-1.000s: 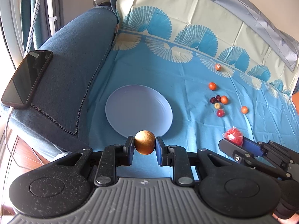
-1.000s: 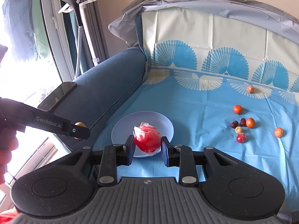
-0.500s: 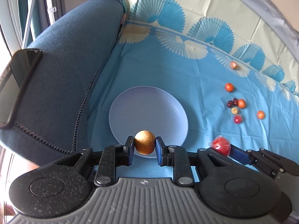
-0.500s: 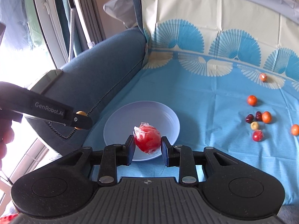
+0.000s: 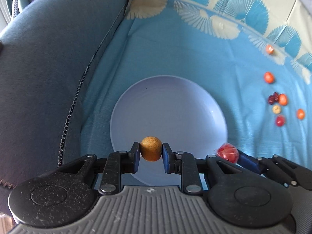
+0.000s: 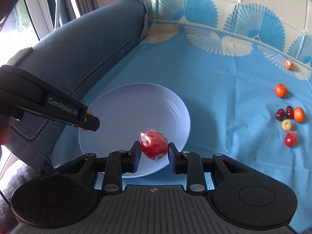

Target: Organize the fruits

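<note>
My left gripper [image 5: 151, 151] is shut on a round brown-orange fruit [image 5: 151, 148], held over the near rim of the pale lilac plate [image 5: 167, 105]. My right gripper [image 6: 154, 146] is shut on a red fruit in clear wrap [image 6: 154, 145], above the near right part of the same plate [image 6: 136, 105]. In the left wrist view the red wrapped fruit [image 5: 227, 153] shows at the plate's right edge. In the right wrist view the left gripper's finger [image 6: 64, 111] reaches in over the plate's left side, with a sliver of its brown fruit [image 6: 89, 113] showing. Nothing lies on the plate.
The plate rests on a blue patterned cloth [image 6: 224, 89] over a sofa seat. The blue sofa armrest [image 5: 48, 68] rises at the left. Several small fruits [image 6: 290, 115] lie scattered on the cloth at the right, orange, dark red, pale and red ones.
Both grippers have come down and forward toward the plate, still holding their fruits. The plate now looks larger and sits right under both fingertips; the phone on the armrest has left the left view.
</note>
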`<state>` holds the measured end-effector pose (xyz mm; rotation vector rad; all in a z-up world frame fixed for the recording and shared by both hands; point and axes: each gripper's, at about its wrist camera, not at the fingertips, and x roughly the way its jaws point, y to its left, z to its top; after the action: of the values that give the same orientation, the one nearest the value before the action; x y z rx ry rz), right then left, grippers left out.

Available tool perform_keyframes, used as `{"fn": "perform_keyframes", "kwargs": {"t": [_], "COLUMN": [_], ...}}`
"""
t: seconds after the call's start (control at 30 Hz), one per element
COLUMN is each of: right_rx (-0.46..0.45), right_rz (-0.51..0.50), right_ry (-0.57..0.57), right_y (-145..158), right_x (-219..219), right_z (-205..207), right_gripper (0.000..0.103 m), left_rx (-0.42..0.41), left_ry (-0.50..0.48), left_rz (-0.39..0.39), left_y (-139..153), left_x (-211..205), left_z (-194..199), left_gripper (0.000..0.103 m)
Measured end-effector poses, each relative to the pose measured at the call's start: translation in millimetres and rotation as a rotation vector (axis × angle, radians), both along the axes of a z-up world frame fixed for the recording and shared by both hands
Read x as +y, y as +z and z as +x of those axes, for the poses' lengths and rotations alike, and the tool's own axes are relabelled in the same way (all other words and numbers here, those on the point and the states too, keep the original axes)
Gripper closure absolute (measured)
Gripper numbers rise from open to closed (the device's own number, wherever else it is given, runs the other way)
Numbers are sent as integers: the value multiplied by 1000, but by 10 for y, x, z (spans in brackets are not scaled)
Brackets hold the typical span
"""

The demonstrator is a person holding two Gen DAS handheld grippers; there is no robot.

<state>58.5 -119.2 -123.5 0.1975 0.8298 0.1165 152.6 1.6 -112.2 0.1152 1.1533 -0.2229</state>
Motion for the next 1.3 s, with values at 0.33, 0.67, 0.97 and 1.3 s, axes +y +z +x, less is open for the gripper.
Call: {"fn": "perform_keyframes", "kwargs": {"t": [0.33,0.67,0.97,1.3], "right_rx": [7,-42,-64,-169], "right_rz": [-25,-30,-36,-108], "right_ry": [46,30,9,-59], "right_y": [-111,380,733,1023], "right_x": [91,-4,107,77], "right_z": [308,-110,-1083,-1566], "right_gripper": [53,6,1,1], "left_rx": [-42,-235,-192,-299], "left_ry": [-39,36,29,9], "left_rz": [79,118,62,22], "left_y": [-180,348,625,950], "left_x": [-39,175,415,316], "left_z": [244,-314,-1100,-1584], "left_gripper": [37,0,0,0]}}
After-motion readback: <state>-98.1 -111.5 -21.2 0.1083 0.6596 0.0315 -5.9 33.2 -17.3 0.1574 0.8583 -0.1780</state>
